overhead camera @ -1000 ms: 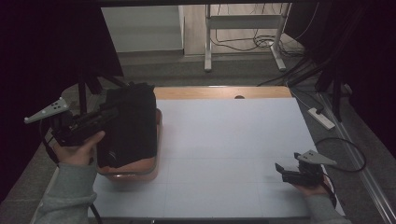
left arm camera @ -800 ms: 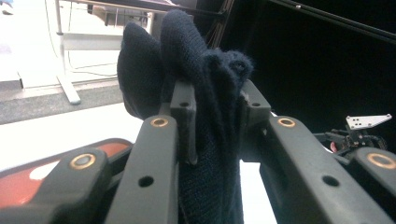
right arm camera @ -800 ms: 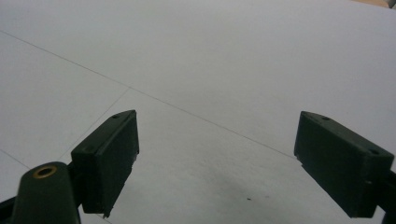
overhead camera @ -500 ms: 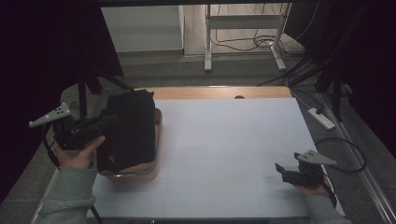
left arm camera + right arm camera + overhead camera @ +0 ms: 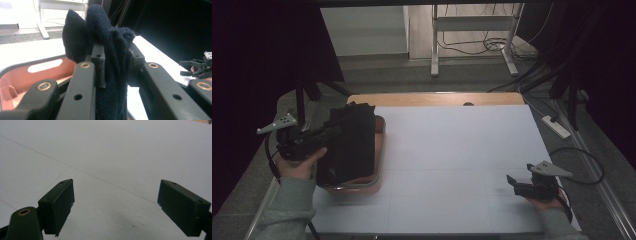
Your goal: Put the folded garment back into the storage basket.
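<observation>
White covering lies over the table [image 5: 462,150], with a strip of bare wood at the far edge and a dim floor with cables and a metal stand [image 5: 472,35] behind it.

On the left side of the table a dark knitted garment [image 5: 349,142] hangs folded over a pink tray [image 5: 379,150]. The left gripper [image 5: 329,134] holds it: in the left gripper view the two jaws are pressed on a thick bunch of the dark blue knitted cloth [image 5: 110,57], which sticks up between and above them. The lower part of the garment reaches down into the tray, but whether it touches the bottom I cannot tell. The tray shows a pink inside and a slot handle in its wall [image 5: 45,66]. It stands near the left edge of the table, toward the near side.

The right gripper [image 5: 514,184] is well apart from the garment, at the near right corner of the table, held low over the white covering. In the right gripper view its jaws stand wide with nothing between them, and below them is the white surface [image 5: 112,157] with thin lines on it.
</observation>
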A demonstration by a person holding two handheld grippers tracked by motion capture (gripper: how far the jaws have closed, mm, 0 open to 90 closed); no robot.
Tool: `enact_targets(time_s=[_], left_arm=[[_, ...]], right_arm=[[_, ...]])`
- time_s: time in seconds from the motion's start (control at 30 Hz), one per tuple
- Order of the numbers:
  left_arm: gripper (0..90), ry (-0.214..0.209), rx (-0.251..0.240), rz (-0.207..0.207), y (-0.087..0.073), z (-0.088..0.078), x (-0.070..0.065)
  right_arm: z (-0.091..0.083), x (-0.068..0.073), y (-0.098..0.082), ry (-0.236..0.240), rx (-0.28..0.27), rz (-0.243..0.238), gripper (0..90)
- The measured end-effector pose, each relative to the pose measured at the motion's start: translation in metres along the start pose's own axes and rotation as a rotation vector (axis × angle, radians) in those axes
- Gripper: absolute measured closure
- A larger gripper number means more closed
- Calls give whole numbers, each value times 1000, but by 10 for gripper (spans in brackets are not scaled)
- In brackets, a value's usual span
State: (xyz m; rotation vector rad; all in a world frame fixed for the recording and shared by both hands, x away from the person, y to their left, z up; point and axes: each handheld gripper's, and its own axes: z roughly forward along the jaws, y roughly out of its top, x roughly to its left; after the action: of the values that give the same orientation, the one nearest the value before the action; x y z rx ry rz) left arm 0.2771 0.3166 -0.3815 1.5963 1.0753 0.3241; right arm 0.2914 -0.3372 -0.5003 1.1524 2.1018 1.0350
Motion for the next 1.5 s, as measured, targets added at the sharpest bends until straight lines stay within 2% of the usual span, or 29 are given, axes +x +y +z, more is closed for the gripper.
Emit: enact_targets(time_s=[0.2,0.33,0.47,0.67,0.97,1.2,1.5], left_arm=[[724,-12,37,0,-4,12,3],[724,4,72,18,-4,22,4],[724,12,85,8,-4,30,10],[723,59,128,-17,-4,40,22],[723,106,202,-44,-7,63,39],[721,145,252,-92,-11,78,54],[716,192,296,-108,-14,89,64]], right_arm=[[0,0,0,0,1,-1,148],[0,0,0,0,2,-1,148],[0,0,0,1,-2,0,148],[0,0,0,0,0,-2,149],[0,0,0,0,-1,-4,148],[0,1,0,3,-1,-6,148],[1,0,0,4,2,-5,148]])
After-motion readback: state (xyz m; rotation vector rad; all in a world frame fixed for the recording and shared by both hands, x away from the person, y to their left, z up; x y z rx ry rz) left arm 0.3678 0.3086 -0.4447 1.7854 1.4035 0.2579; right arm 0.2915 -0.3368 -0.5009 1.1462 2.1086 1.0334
